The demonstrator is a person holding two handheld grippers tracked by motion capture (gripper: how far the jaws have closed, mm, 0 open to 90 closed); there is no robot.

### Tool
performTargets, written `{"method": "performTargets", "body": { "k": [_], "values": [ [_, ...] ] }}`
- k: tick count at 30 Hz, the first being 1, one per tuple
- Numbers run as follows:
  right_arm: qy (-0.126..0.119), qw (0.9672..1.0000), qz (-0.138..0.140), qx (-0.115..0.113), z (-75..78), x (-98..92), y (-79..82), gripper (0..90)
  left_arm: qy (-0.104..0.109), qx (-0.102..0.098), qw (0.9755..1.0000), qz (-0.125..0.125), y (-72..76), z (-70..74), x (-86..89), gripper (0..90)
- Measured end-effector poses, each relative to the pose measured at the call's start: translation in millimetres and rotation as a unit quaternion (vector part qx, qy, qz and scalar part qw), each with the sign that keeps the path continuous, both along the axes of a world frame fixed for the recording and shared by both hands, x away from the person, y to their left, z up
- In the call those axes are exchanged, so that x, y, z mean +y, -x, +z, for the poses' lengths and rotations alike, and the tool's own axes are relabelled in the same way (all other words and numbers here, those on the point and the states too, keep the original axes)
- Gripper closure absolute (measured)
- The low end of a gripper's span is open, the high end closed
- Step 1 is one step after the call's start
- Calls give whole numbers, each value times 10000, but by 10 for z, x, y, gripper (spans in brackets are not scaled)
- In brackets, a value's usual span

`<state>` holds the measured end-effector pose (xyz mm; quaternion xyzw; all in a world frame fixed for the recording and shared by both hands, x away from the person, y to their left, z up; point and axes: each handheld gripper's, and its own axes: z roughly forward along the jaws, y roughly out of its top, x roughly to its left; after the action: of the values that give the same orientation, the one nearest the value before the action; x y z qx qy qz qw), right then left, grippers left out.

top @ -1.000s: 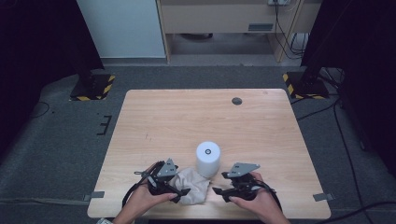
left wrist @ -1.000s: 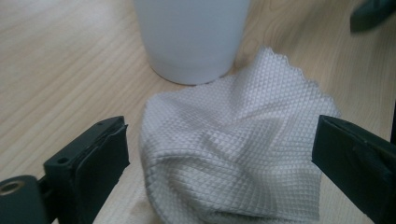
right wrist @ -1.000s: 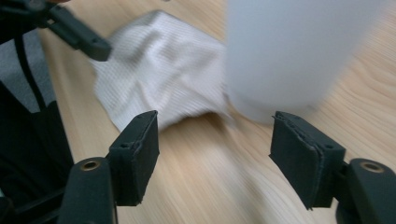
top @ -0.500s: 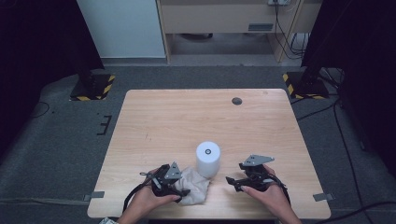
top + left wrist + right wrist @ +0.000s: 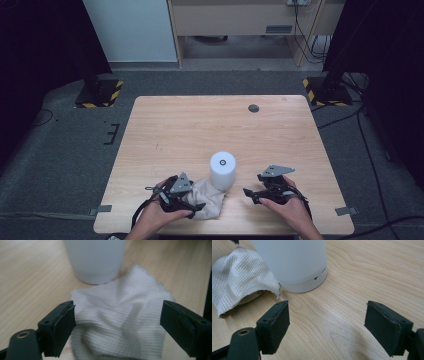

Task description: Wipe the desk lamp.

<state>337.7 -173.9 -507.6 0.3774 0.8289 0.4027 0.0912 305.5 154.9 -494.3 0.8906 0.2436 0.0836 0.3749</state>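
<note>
A white cylinder [image 5: 223, 170] stands upright near the table's front edge. A crumpled white cloth [image 5: 209, 201] lies against its base on the left. My left gripper [image 5: 197, 201] points right at the cloth. In the left gripper view its jaws [image 5: 117, 317] have just been opening; the cloth [image 5: 120, 320] lies between the wide-apart pads and is not pinched. My right gripper [image 5: 252, 186] sits to the right of the cylinder, pointing left. Its jaws [image 5: 327, 322] have been opening too and stand open over bare wood, short of the cylinder [image 5: 294, 262] and the cloth's corner [image 5: 239, 272].
The wooden table [image 5: 200, 130] has a small dark round grommet [image 5: 253, 108] near its far edge. Black stands with yellow-striped bases [image 5: 97, 95] [image 5: 325, 90] rest on the grey floor behind the table's corners. A cabinet stands farther back.
My right gripper has drawn back to the right, away from the cloth's edge and the cylinder. The left gripper has stayed at the cloth, and the cylinder has not moved.
</note>
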Motion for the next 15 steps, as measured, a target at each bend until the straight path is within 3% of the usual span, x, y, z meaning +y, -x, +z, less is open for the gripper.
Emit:
{"method": "performTargets", "body": {
  "k": [3, 5, 6, 9, 11, 12, 15],
  "values": [
    [-12, 10000, -16, 21, 5, -8, 7, 202, -382, -71, 9992, -95, 85, -58, -88, 116],
    [-31, 10000, -35, 25, 2, -8, 10, 202, -575, -9, 9983, -63, 100, -110, -122, 108],
    [-28, 10000, -32, 15, -1, -7, 9, 202, -868, -17, 9962, -77, 86, -136, -123, 103],
    [1, 10000, 14, 21, -4, 3, 9, 202, -816, 38, 9966, 116, 49, -157, -103, 143],
    [-7, 10000, 19, 7, -6, 7, 7, 202, -900, 99, 9958, 94, 31, -182, -94, 210],
    [-6, 10000, 21, 5, -6, 5, 5, 202, -906, 227, 9956, 86, 22, -203, -95, 211],
    [-14, 10000, 9, 29, -6, 0, 2, 203, -783, 368, 9962, 90, 9, -211, -75, 254]
  ]
}}
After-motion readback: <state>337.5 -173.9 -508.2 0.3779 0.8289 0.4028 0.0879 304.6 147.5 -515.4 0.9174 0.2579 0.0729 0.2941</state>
